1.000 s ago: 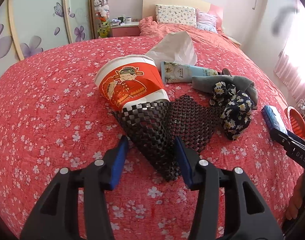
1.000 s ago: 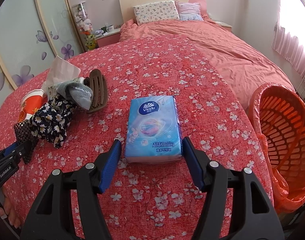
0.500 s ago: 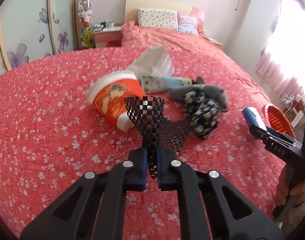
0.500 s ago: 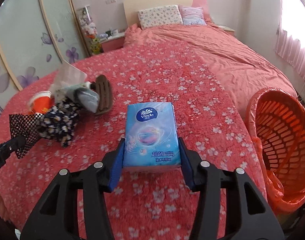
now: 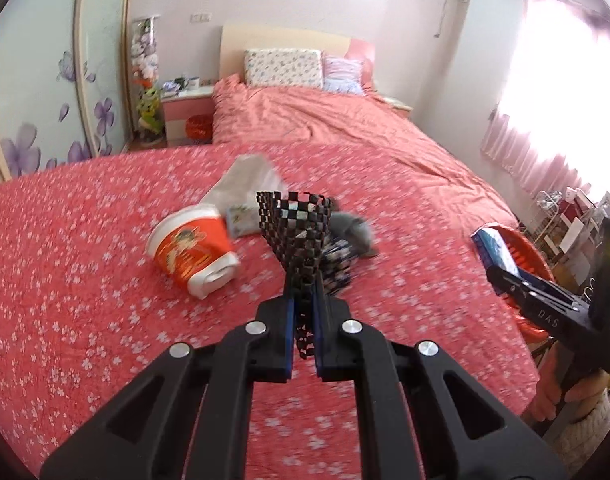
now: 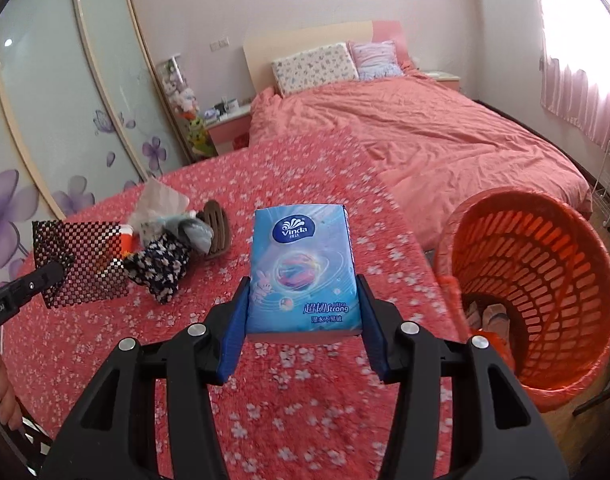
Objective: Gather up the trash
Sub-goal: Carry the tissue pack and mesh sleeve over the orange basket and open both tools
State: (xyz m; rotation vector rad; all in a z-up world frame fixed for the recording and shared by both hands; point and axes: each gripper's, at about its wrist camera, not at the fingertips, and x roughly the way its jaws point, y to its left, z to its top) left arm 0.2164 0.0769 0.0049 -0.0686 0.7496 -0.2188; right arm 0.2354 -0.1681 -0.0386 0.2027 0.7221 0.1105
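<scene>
Bedroom, red floral bedspread (image 6: 305,420); the blue tissue pack (image 6: 303,272), long axis pointing away, is clamped in the right gripper (image 6: 303,332), the orange mesh basket (image 6: 545,280) just to its right and nearer this hand; the left gripper (image 5: 304,332) pinches a black mesh mat (image 5: 297,232) clear of the bed, farther from the basket.
</scene>
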